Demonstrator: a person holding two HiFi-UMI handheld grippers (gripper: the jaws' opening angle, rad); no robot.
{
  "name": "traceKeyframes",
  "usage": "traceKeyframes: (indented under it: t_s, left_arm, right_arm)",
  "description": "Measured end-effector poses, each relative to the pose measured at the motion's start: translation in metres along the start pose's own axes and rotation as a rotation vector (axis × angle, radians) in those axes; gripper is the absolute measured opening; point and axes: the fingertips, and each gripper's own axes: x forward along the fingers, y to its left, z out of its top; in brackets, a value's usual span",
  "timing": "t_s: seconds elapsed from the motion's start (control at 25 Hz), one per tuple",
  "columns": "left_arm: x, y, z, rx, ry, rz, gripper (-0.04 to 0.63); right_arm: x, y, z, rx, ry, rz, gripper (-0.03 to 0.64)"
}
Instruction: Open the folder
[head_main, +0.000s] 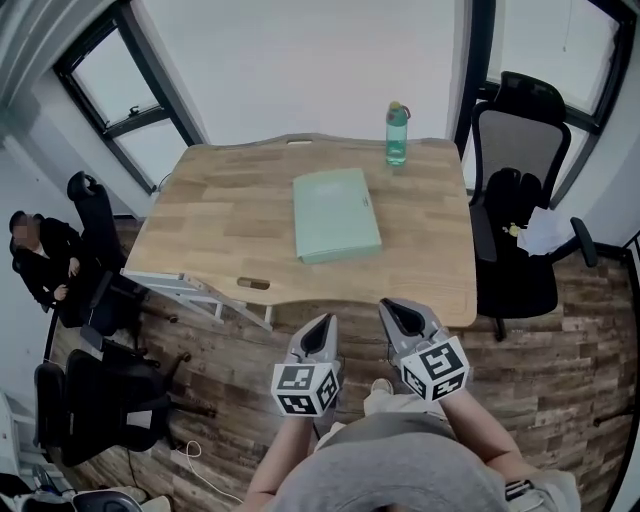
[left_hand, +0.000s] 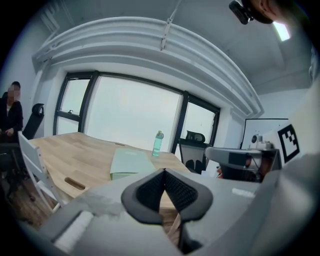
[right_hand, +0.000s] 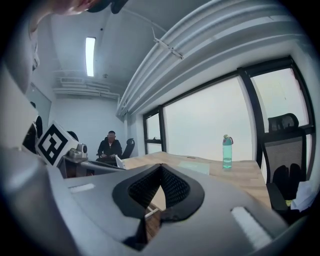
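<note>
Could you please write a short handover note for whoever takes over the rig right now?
Left tool: shut, empty.
Right tool: shut, empty.
Both are held short of the near edge of the table, touching nothing.
Green folder: flat and closed, mid-table; a bottle stands behind it.
Done: nothing yet.
Left: reach the folder and open its cover.

no readable text, no legible labels

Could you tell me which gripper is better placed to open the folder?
Right, marginally: the right gripper reaches the table's near edge near the folder's corner; the left gripper is short of it. Both are shut.
</note>
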Motion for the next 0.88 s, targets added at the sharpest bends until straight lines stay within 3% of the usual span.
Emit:
traceKeyframes:
  t_s: [0.56, 0.88]
  left_arm:
    - [0.079, 0.019, 0.025, 0.005, -0.022, 0.054, 0.003]
    - [0.092, 0.029, 0.020, 0.007, 0.005, 0.082, 0.003]
  right_arm:
    - [0.061, -0.069, 0.013, -0.001, -0.018, 0.050, -0.002]
    - [0.077, -0.089, 0.007, 0.014, -0.003, 0.048, -0.002]
